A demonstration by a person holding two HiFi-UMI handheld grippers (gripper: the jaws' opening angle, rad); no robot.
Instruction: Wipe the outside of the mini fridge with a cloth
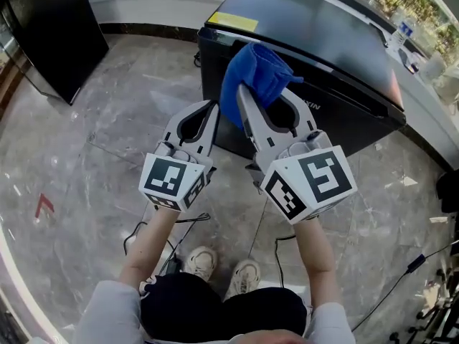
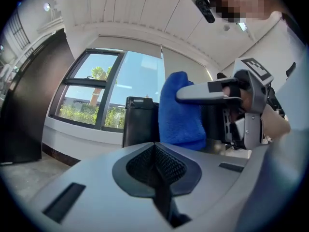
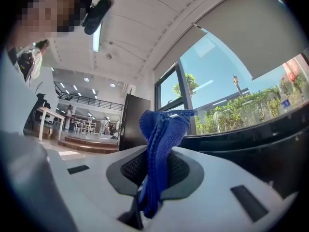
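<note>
Cloth (image 1: 254, 77) pinched in right tool (image 1: 242, 90) before mini fridge (image 1: 315, 56).

Partly hidden white letters (image 1: 310, 104) reading "XIN" on the mini fridge (image 1: 337, 56) front, yellow label (image 1: 232, 21) on its top illegible, red arrow (image 1: 44, 206) on the floor (image 1: 107, 120).

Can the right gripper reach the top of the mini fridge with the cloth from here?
Probably yes: the right gripper, shut on the blue cloth, is at the mini fridge's top front edge, nothing between.
</note>
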